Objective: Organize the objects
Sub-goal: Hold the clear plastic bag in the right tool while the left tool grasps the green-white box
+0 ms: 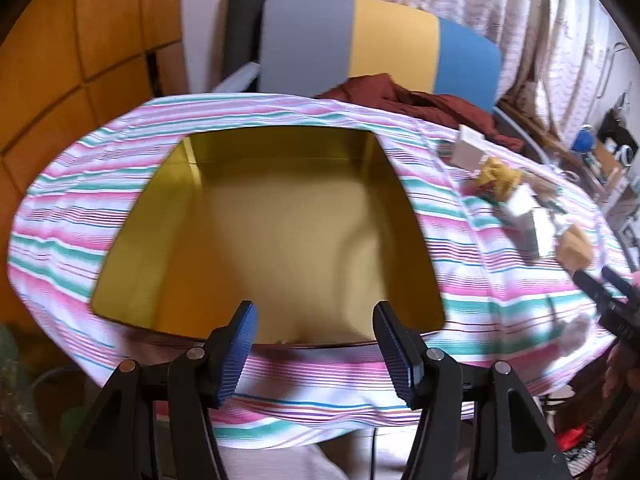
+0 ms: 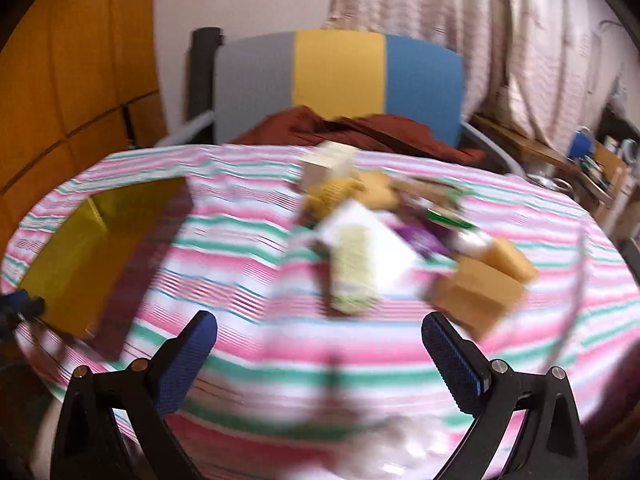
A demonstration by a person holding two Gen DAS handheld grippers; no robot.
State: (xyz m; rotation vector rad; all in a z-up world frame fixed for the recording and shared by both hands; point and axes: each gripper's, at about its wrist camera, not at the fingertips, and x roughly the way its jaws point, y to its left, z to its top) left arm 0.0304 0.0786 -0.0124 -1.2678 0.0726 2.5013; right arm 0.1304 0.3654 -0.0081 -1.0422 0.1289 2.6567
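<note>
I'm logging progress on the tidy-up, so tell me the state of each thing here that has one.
Gold rectangular metal tin: lidless, empty.
Pile of small boxes and packets: jumbled on the striped tablecloth, outside the tin.
Left gripper: open, holding nothing.
Right gripper: wide open, holding nothing.

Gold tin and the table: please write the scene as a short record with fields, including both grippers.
surface: striped tablecloth
container: gold tin, open, nothing visible inside
items to sort: blurred pile of small boxes on the cloth, outside the tin
left gripper: open, nothing between its fingers, aimed at the tin
right gripper: wide open, empty, facing the pile
behind table: chair with dark red cloth
</note>
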